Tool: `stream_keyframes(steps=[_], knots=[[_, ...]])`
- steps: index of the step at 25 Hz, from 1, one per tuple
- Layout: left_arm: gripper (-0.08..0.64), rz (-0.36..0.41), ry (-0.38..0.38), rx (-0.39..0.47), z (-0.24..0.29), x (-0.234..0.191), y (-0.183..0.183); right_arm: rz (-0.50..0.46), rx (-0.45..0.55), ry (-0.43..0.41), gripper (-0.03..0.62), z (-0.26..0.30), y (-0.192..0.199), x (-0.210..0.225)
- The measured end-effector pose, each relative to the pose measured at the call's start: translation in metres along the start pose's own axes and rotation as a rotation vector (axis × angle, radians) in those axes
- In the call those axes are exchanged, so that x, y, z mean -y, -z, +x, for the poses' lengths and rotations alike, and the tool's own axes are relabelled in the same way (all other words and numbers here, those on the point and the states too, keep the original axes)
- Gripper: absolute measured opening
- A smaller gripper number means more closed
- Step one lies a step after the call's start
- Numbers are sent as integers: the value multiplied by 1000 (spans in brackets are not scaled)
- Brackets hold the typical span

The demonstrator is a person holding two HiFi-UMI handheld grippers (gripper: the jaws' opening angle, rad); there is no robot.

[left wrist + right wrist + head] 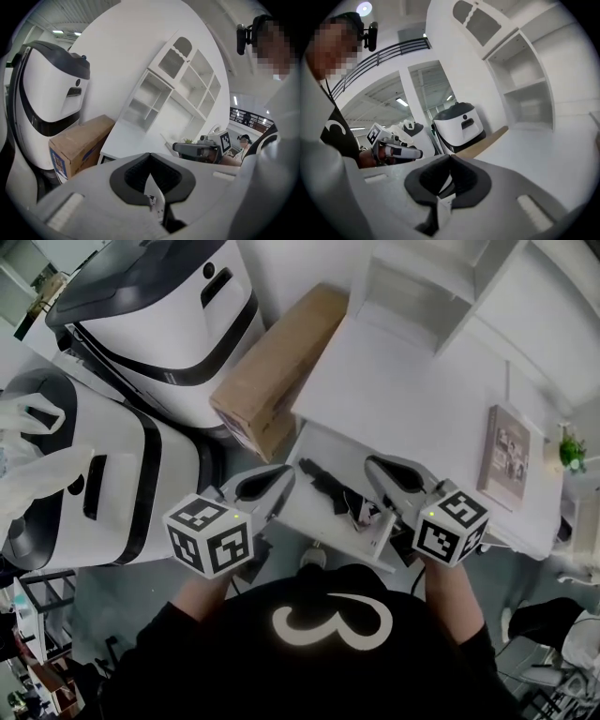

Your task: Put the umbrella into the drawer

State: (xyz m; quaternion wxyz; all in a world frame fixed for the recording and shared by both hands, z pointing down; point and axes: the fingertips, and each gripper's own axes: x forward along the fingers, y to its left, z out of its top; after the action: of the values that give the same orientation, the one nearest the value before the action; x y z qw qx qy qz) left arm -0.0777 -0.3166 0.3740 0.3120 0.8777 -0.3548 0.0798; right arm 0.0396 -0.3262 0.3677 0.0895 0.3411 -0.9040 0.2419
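Above drawer (319, 521): left gripper (272, 484) and right gripper (384, 474) both closed, empty. Umbrella (330, 488) lies inside; judged next: push drawer front squarely shut.

Matt cardboard box (272, 371), smooth wht desk (394, 390)

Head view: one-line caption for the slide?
Both shut, the left gripper and right gripper hover over the open drawer where the black umbrella lies.
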Motion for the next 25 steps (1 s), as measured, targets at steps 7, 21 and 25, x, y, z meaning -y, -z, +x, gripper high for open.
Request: stream_keyframes(steps=[7, 21, 25], knots=[[9, 71, 12, 45, -3, 22, -21, -25, 101, -9, 3, -14, -13, -15], [9, 110, 25, 30, 8, 35, -17, -34, 102, 4, 3, -24, -6, -17], [9, 117, 28, 24, 12, 36, -14, -28, 97, 12, 3, -26, -1, -14]])
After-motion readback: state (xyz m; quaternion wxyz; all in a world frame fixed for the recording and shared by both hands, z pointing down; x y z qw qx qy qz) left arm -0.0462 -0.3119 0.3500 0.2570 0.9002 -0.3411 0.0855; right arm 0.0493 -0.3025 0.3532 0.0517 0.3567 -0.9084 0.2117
